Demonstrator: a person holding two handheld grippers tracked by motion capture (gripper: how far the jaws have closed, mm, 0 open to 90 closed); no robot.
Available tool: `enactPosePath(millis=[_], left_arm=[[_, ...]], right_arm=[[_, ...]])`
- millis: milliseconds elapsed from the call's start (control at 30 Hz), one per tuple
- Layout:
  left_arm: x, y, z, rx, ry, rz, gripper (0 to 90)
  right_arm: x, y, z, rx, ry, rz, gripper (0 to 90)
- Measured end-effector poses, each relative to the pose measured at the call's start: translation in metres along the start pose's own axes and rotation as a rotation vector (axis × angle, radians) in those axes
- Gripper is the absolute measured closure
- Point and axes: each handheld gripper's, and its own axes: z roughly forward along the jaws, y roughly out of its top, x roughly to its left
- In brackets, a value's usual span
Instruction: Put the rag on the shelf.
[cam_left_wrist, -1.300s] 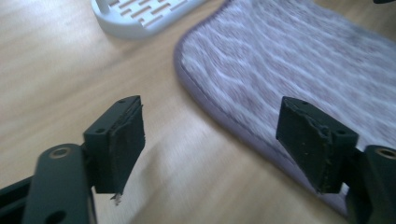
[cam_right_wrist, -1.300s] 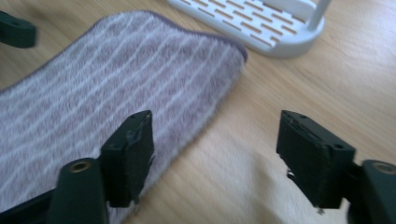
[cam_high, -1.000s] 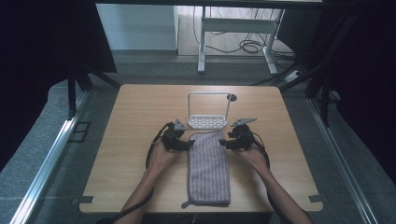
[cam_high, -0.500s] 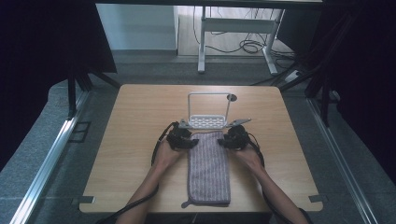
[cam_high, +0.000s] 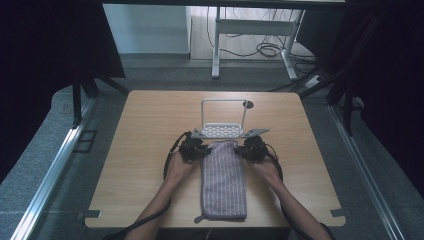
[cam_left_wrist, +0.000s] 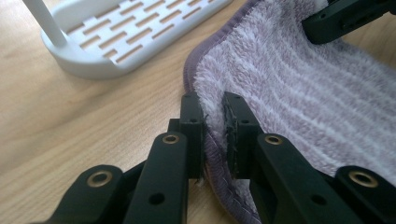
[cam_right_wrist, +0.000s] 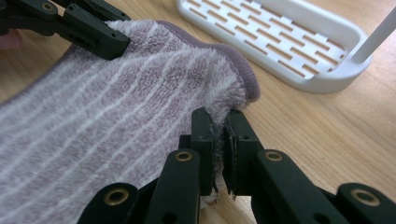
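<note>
A: High view first: where is the towel (cam_high: 223, 180)?

B: It lies lengthwise on the wooden table (cam_high: 145, 135), in the middle, its far end just near the white rack (cam_high: 222, 131).

A: And the left gripper (cam_left_wrist: 214, 119)?

B: In the left gripper view its jaws have just been closing; they pinch the towel's far left edge, with the fabric pressed between the pads.

A: The right gripper (cam_right_wrist: 219, 128)?

B: The same: in the right gripper view its jaws have just been closing and now clamp the far right corner of the towel.
</note>
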Motion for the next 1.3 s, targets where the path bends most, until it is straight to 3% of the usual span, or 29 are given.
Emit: enactPosePath(millis=[500,933,1067,1300], left_arm=[[-0.014,0.045,-0.056,-0.12,0.019,0.053,79.1],[-0.02,0.085,-0.092,-0.182,0.067,0.107,79.1],[-0.024,0.104,-0.105,-0.204,0.106,0.142,79.1],[-0.025,0.126,-0.12,-0.234,0.14,0.168,79.0]], right_arm=[[0.005,0.03,-0.053,-0.134,-0.006,-0.041,84.0],[0.003,0.064,-0.086,-0.211,-0.041,-0.081,84.6],[0.002,0.079,-0.099,-0.244,-0.062,-0.094,84.7],[0.0,0.099,-0.113,-0.278,-0.101,-0.114,85.0]])
